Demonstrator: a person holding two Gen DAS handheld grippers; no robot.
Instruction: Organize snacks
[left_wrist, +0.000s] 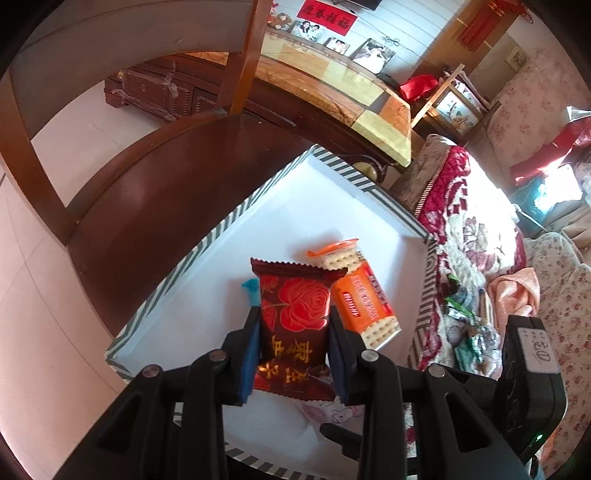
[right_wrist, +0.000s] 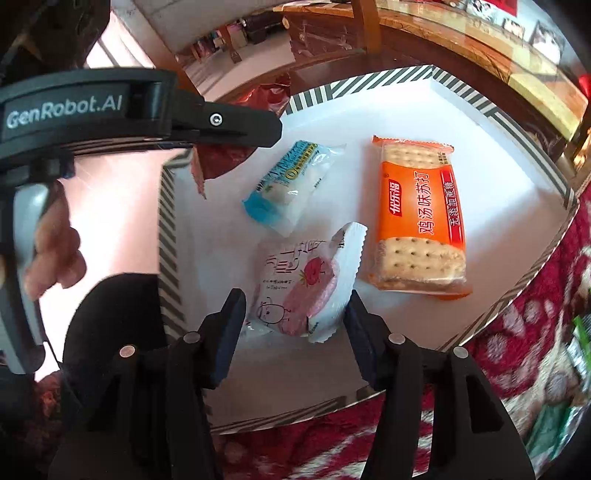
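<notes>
A white tray with a striped rim (left_wrist: 207, 240) (right_wrist: 369, 79) rests on a wooden chair seat. My left gripper (left_wrist: 293, 314) hangs above it, shut on a dark red packet with a rose print (left_wrist: 299, 314). On the tray lie an orange cracker pack (left_wrist: 364, 306) (right_wrist: 421, 218), a blue-and-white packet (right_wrist: 291, 184) and a pink strawberry packet (right_wrist: 303, 284). My right gripper (right_wrist: 291, 310) is open around the pink packet, which lies on the tray floor with a gap at the left pad. The left gripper's black body (right_wrist: 147, 110) shows in the right wrist view.
A red floral blanket (left_wrist: 465, 229) lies right of the tray, with several loose snack wrappers (left_wrist: 465, 317) on it. The chair's curved backrest (left_wrist: 44, 158) rises at the left. A glass-topped wooden table (left_wrist: 332, 85) stands behind. A person's hand (right_wrist: 55, 251) grips the left tool.
</notes>
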